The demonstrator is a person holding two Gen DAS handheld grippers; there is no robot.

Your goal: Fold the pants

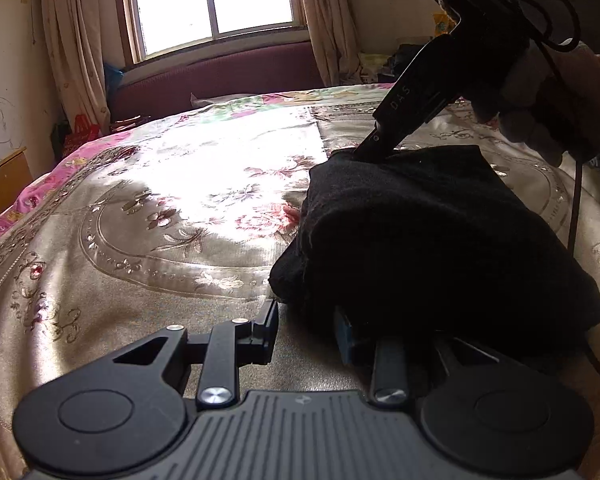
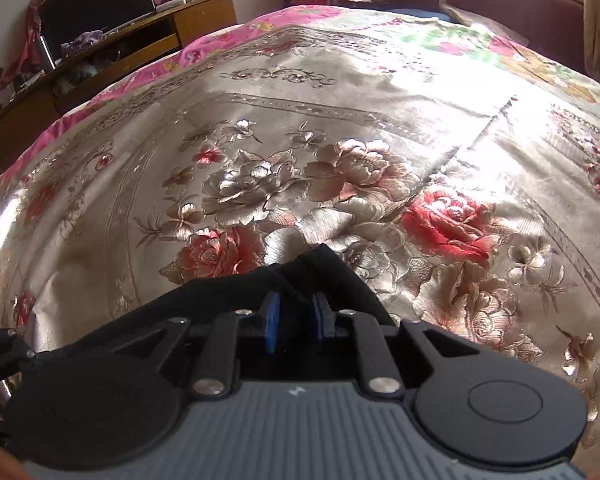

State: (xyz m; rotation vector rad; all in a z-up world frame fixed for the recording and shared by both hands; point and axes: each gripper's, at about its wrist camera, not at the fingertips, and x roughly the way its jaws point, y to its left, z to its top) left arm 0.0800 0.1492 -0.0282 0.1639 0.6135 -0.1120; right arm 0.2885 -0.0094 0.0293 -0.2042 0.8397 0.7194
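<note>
The black pants (image 1: pixel 440 236) lie folded in a thick bundle on the bed (image 1: pixel 148 208), on the shiny flowered cover, toward the right side in the left wrist view. The left tool (image 1: pixel 306 330) is low at the near edge of the bundle; its left finger stands free over the cover and its right finger (image 1: pixel 346 336) is half under the dark cloth, so I cannot tell if it grips. The right tool (image 2: pixel 294 318) points down onto the far corner of the pants; its two blue pads (image 2: pixel 271 320) stand a little apart with black cloth between them, and I cannot tell if they press on it. A gloved hand (image 1: pixel 540 92) holds this tool, and its cable hangs down beside the bundle. To the left of the pants the cover is wide and open up to the pink edge. Beyond the bed stand a dark red headboard (image 1: pixel 220 76), a window (image 1: pixel 212 0) with curtains, and a wooden desk (image 2: pixel 112 60) near the far corner.
</note>
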